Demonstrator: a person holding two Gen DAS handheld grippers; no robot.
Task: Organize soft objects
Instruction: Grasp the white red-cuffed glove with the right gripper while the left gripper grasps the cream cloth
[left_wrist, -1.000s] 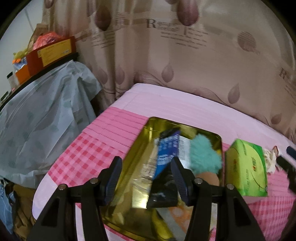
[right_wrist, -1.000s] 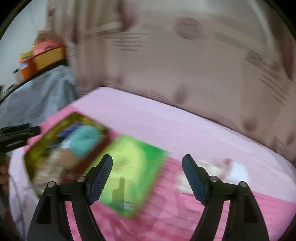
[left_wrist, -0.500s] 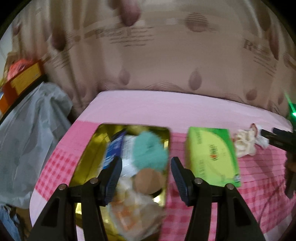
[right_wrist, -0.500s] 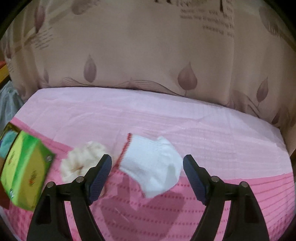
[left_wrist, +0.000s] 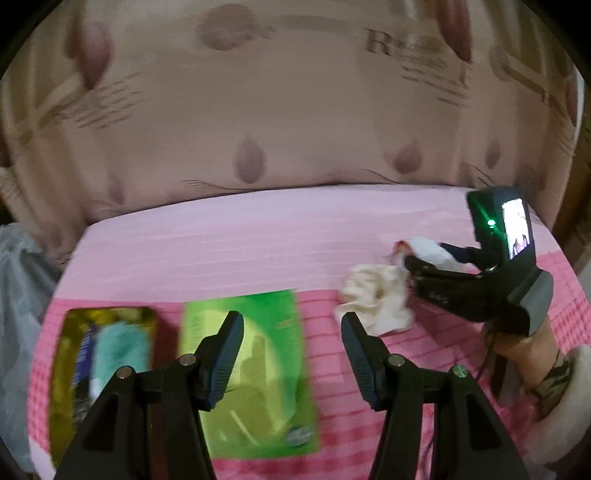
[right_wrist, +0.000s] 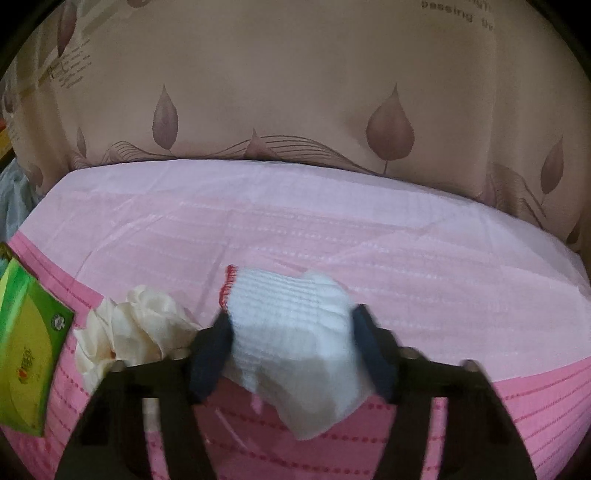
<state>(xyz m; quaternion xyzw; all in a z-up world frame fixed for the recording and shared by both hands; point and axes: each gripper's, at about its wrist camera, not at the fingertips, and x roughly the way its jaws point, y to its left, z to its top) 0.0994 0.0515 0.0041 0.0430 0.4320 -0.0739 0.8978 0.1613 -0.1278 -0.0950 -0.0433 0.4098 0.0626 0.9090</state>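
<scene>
A white sock (right_wrist: 295, 343) with a red-stitched cuff lies on the pink bed (right_wrist: 332, 221), between the pads of the right gripper (right_wrist: 291, 354), whose jaws have just been closing and now press its sides. Just left of the sock sits a cream scrunchie (right_wrist: 136, 328). The left gripper (left_wrist: 291, 354) hangs half open, holding nothing, above a green tissue pack (left_wrist: 258, 325).
</scene>
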